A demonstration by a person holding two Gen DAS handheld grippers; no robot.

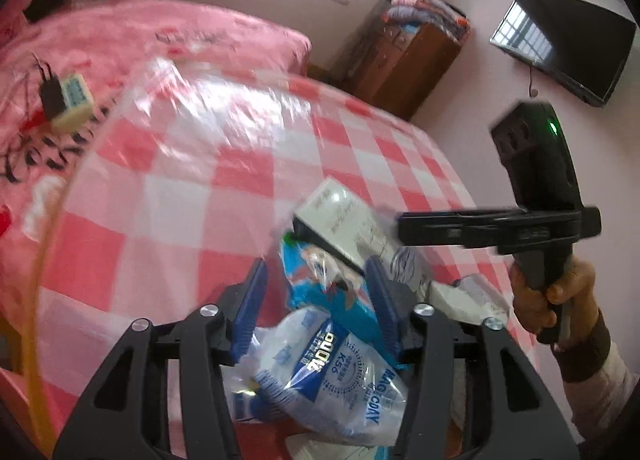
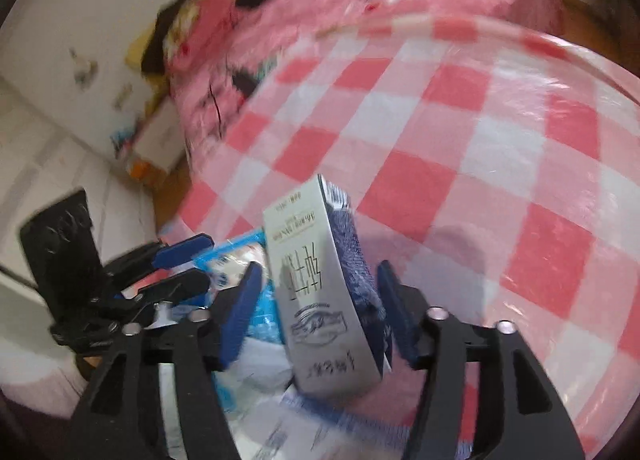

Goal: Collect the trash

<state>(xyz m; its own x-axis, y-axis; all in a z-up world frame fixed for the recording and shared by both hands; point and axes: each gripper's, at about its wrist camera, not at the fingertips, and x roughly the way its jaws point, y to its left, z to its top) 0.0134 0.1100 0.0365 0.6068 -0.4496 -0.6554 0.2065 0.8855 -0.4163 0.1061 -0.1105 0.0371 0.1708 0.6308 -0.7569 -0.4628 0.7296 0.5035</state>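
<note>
Now the left gripper (image 1: pixel 316 292), jaws apart, straddles a blue wrapper (image 1: pixel 320 284) on the checkered surface (image 1: pixel 180 163). Right of the wrapper, the grey carton (image 2: pixel 320 300) stands between the right gripper's (image 2: pixel 320 310) spread jaws; contact unclear.

I am seeing my left gripper (image 1: pixel 316 296) tilting downward, its blue fingers (image 1: pixel 252 300) standing apart, not pressing anything. My right gripper (image 2: pixel 318 310) is angling down too, jaws spread wide and clamping nothing. In the left wrist view my right hand (image 1: pixel 556 296) is wrapping the black handle, sleeve showing at the wrist.
</note>
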